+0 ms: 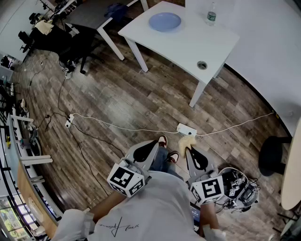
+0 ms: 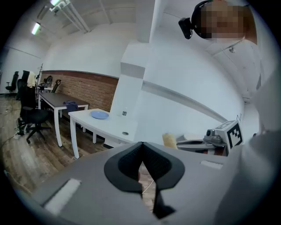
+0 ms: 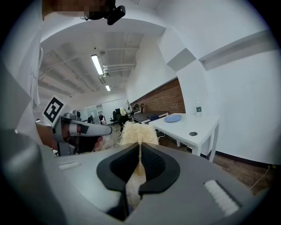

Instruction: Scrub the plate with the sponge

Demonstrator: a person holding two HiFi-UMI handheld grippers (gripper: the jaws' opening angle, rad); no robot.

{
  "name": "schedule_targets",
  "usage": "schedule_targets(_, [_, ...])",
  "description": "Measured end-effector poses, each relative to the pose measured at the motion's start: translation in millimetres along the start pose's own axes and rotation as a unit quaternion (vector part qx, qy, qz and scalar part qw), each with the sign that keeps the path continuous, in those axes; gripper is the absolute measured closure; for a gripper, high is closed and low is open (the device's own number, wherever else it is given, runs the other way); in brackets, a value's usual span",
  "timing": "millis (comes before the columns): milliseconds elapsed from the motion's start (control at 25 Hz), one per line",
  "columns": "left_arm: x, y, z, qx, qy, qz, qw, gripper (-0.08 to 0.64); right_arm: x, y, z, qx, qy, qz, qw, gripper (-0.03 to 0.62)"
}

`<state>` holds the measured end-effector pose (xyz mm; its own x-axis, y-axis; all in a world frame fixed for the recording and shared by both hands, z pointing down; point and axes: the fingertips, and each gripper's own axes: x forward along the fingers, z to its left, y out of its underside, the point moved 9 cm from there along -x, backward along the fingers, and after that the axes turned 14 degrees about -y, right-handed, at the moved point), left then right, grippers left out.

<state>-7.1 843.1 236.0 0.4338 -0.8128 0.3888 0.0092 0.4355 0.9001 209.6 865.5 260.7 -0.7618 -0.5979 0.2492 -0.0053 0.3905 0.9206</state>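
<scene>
Currently standing on a wood floor (image 1: 141, 99), well apart from the work.

At twelve o'clock in the head view, far up the frame:
- a white table (image 1: 188, 44)
- a pale blue plate (image 1: 164, 21) lying flat near the table's eleven o'clock end
- a water bottle (image 1: 211, 14) upright at the plate's three o'clock side

Down at six o'clock, close to the body, both grippers pointing ahead:
- Left gripper (image 1: 151, 147) towards seven o'clock, jaws pressed together on nothing, with only floor visible through the slit.
- Right gripper (image 1: 189, 149) towards five o'clock, jaws pinching a pale yellow fibrous sponge (image 1: 186, 141), with most of the pad fanning out beyond the tips.

Scrubbing not yet begun; plate untouched.

Likely trouble from here, offered as judgement:
- **Trip hazard:** a white cable (image 1: 117, 125) stretched from nine to three o'clock across the floor between the grippers and the table. Joined to a power strip (image 1: 186, 129) just ahead of the right gripper, and apt to catch a foot on the walk over.
- **Weak hold on the sponge:** gripped only by its near edge, so prone to folding or slipping free under firm rubbing.
- **Loose plate:** sitting on a smooth tabletop close to an edge. With the left jaws closed and nothing bracing it, liable to skid toward the edge or the bottle once pushed.
- **Bottle in reach:** near enough to be toppled by a wide stroke.
</scene>
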Motion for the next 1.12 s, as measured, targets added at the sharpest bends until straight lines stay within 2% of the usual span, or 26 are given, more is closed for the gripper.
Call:
schedule_targets(160, [-3,4,15,-0.007,-0.008,0.001,0.9999,0.541,12,-8,-2,-0.014,0.004,0.006,1.0,0.577])
schedule_targets(440, [5,1,44,-0.037,-0.036,-0.006,0.9986,0.541,36,-18,-5,-0.022,-0.018,0.023,0.999,0.577])
schedule_targets(640, [14,-11,80,-0.049,-0.038,-0.013,0.998,0.541,68,-38,-11,0.014,-0.02,0.004,1.0,0.572])
schedule_targets(840, [28,-32,136,-0.065,-0.055,-0.032,0.9958,0.541,115,-62,-14,0.052,-0.026,-0.023,0.998,0.569])
schedule_targets(1000, [46,-54,179,-0.071,-0.051,-0.052,0.9948,0.541,156,-84,-18,0.021,-0.005,-0.007,1.0,0.568])
schedule_targets(1120, [59,-70,207,-0.056,-0.043,-0.059,0.9957,0.541,190,-100,-14,-0.006,-0.012,0.003,1.0,0.568])
